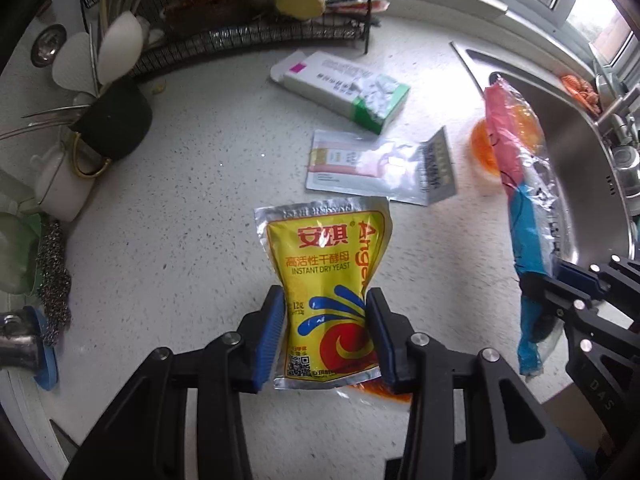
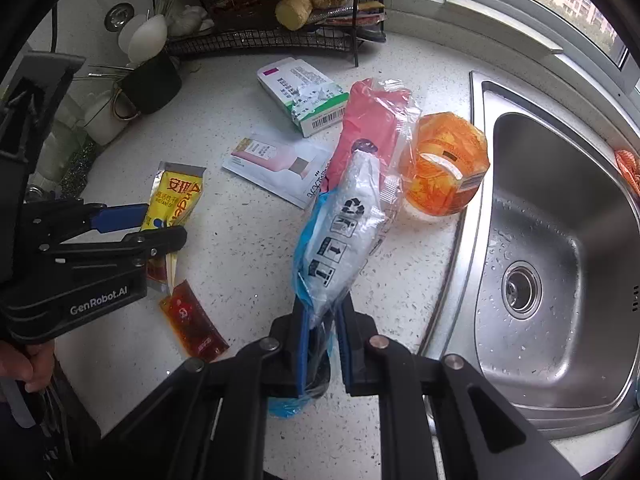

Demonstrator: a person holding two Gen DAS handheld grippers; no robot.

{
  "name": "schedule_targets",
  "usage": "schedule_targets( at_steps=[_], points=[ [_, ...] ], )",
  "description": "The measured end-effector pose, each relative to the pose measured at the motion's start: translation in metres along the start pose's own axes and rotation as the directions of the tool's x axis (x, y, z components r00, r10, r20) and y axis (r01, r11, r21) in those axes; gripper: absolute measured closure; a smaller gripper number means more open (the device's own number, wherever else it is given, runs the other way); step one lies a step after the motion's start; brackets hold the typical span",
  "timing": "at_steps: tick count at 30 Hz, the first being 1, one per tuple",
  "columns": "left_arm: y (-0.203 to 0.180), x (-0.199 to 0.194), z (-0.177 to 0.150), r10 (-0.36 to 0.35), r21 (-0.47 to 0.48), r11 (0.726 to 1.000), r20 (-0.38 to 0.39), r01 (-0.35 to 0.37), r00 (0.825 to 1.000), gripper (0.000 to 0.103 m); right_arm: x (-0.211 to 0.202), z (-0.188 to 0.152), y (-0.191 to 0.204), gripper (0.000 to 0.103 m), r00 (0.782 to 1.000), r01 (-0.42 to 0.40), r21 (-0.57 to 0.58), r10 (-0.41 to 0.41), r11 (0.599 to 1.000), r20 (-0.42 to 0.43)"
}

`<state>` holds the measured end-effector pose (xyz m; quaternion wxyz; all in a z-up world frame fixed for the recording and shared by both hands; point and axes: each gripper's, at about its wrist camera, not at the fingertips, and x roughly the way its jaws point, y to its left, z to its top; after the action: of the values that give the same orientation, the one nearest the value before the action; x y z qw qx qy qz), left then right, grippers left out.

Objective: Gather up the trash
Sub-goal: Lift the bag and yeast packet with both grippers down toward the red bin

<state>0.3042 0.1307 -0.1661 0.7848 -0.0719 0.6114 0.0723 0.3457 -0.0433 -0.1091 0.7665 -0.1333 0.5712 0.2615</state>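
My left gripper (image 1: 326,338) is shut on a yellow instant dry yeast packet (image 1: 326,276), held clear above the speckled counter; the blue pads (image 1: 272,336) pinch its lower half. From the right wrist view the same left gripper (image 2: 160,222) holds the yeast packet (image 2: 176,196) at the left. My right gripper (image 2: 322,344) is shut on a crumpled pink, blue and clear plastic wrapper (image 2: 344,216), which hangs out past its fingers. That wrapper (image 1: 524,200) shows at the right in the left wrist view. A red sauce sachet (image 2: 192,320) lies on the counter under the left gripper.
On the counter lie a torn white and green box (image 2: 304,94), a flat pink-printed pouch (image 2: 276,164) and an orange plastic cup (image 2: 444,164) at the sink's edge. The steel sink (image 2: 560,216) is at the right. A wire rack (image 2: 260,12), mugs and utensils stand at the back left.
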Motion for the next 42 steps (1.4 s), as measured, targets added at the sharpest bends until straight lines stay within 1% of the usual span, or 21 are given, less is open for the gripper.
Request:
schedule_targets(
  at_steps=[5,8,12,16,19,21,24,30,35,37,39,42],
  points=[
    [-0.021,-0.034,-0.023,-0.007,0.020,1.000,0.050,0.006,0.999,0.064,-0.030,-0.019,-0.005,0.091,0.999,-0.008,-0.005,0.009,1.000,0.053],
    [-0.034,-0.053,-0.046,-0.014,0.038,0.999,0.078,0.011,0.997,0.064,-0.048,-0.037,-0.009,0.091,0.996,-0.008,-0.005,0.008,1.000,0.084],
    [-0.065,-0.075,-0.079,-0.040,0.066,0.997,0.099,0.033,0.994,0.064,-0.076,-0.071,-0.017,0.091,0.994,0.006,0.004,-0.006,1.000,0.114],
    [-0.103,-0.091,-0.109,-0.068,0.118,0.992,0.105,0.056,0.992,0.064,-0.099,-0.110,-0.030,0.091,0.990,0.024,0.046,-0.030,0.999,0.137],
    [-0.132,-0.099,-0.134,-0.087,0.166,0.984,0.106,0.069,0.991,0.064,-0.115,-0.143,-0.039,0.091,0.988,0.040,0.079,-0.051,0.996,0.147],
    [-0.150,-0.104,-0.148,-0.111,0.192,0.977,0.099,0.090,0.989,0.064,-0.125,-0.165,-0.043,0.091,0.986,0.051,0.101,-0.066,0.994,0.152],
    [-0.177,-0.105,-0.169,-0.134,0.234,0.966,0.091,0.110,0.987,0.064,-0.136,-0.202,-0.050,0.091,0.985,0.065,0.144,-0.087,0.987,0.150],
    [-0.226,-0.088,-0.211,-0.158,0.314,0.939,0.038,0.138,0.987,0.064,-0.139,-0.263,-0.068,0.091,0.985,0.097,0.236,-0.126,0.967,0.115],
    [-0.256,-0.058,-0.238,-0.164,0.357,0.920,-0.027,0.163,0.986,0.064,-0.124,-0.303,-0.085,0.091,0.989,0.116,0.299,-0.137,0.947,0.051],
    [-0.267,-0.039,-0.247,-0.155,0.379,0.911,-0.052,0.163,0.987,0.064,-0.116,-0.319,-0.093,0.091,0.990,0.120,0.330,-0.137,0.937,0.029],
    [-0.275,-0.018,-0.254,-0.167,0.387,0.903,-0.080,0.185,0.983,0.064,-0.102,-0.332,-0.100,0.091,0.991,0.125,0.354,-0.136,0.927,0.008],
    [-0.287,0.024,-0.266,-0.173,0.393,0.896,-0.123,0.208,0.977,0.064,-0.074,-0.350,-0.109,0.091,0.992,0.126,0.387,-0.127,0.913,-0.023]
  ],
)
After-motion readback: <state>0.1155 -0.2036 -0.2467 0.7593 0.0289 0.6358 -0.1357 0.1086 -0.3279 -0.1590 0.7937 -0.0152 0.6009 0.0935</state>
